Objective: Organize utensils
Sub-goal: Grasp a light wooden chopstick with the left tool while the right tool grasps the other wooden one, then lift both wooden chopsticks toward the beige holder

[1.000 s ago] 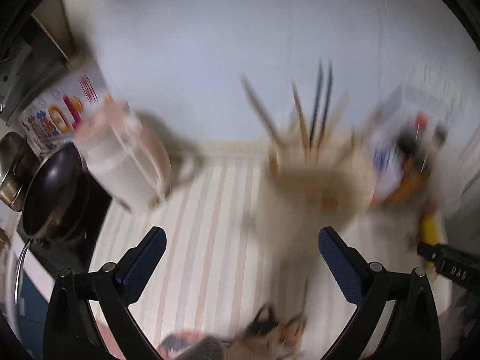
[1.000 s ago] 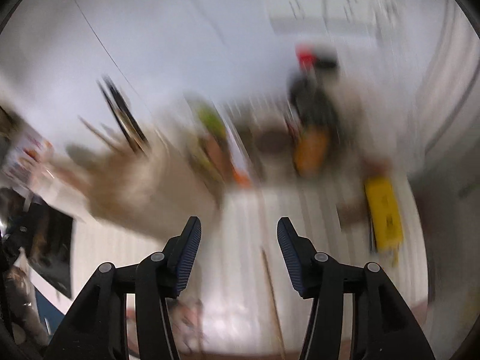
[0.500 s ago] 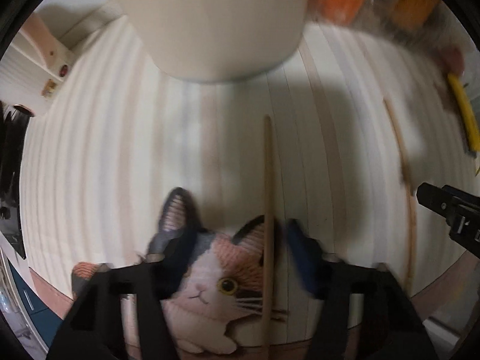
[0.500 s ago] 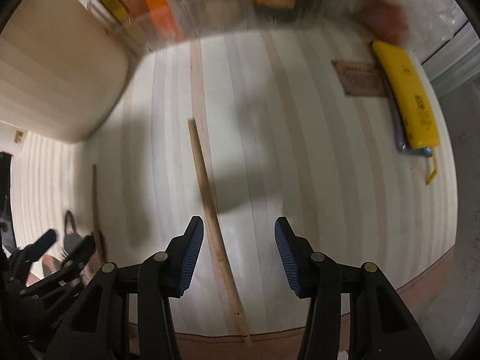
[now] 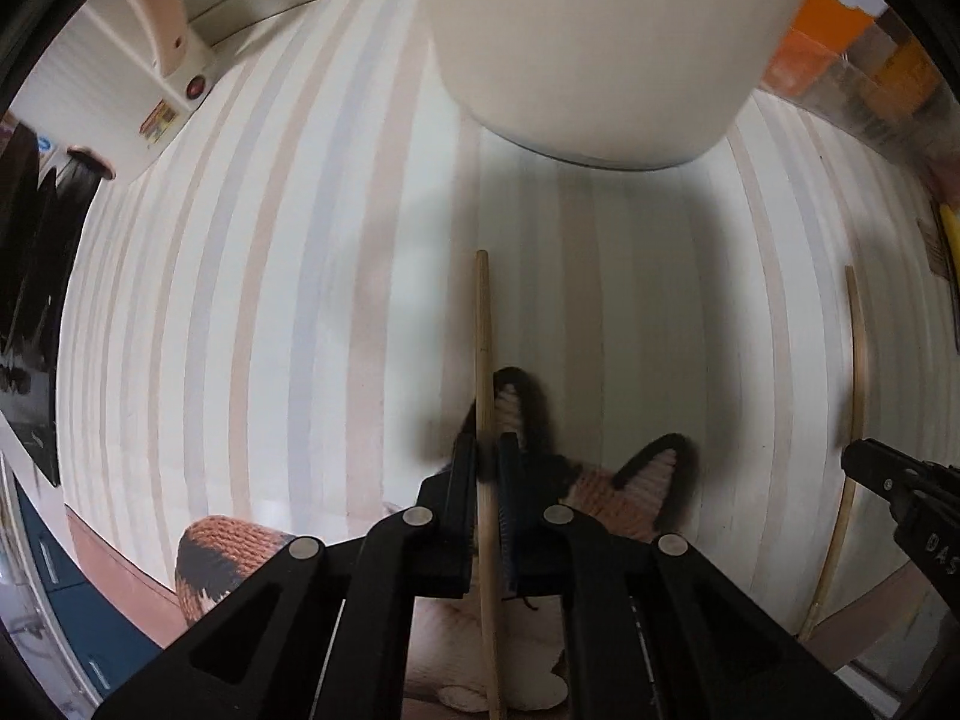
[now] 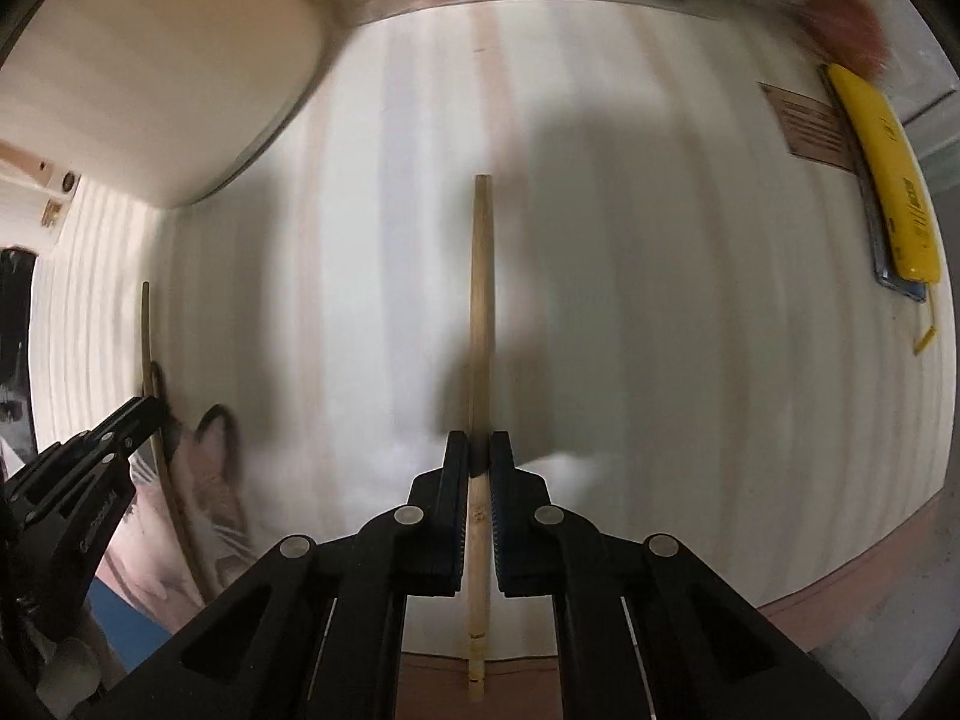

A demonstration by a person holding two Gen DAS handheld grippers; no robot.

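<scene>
Two wooden chopsticks lie on the striped tabletop (image 5: 300, 300). My left gripper (image 5: 487, 450) points straight down and is shut on one chopstick (image 5: 483, 324), which crosses a knitted cat-shaped mat (image 5: 624, 498). My right gripper (image 6: 478, 450) is shut on the other chopstick (image 6: 480, 300), also from above. Each view catches the other gripper at its edge: the right gripper (image 5: 864, 462) on its chopstick (image 5: 858, 360), and the left gripper (image 6: 153, 411) by the cat mat (image 6: 210, 480). A cream utensil holder (image 5: 600, 30) stands just beyond both chopsticks.
A white appliance (image 5: 138, 48) stands at the back left, with a black stove area (image 5: 30, 300) beside it. A clear container of orange packets (image 5: 852, 42) sits at the back right. A yellow tool (image 6: 888, 180) and a brown card (image 6: 810, 126) lie to the right. The table's front edge (image 6: 840, 588) is close.
Both grippers have come down from looking across the table to pointing at it. Their jaws have shut, each on a chopstick. The cat mat now lies partly under the left gripper.
</scene>
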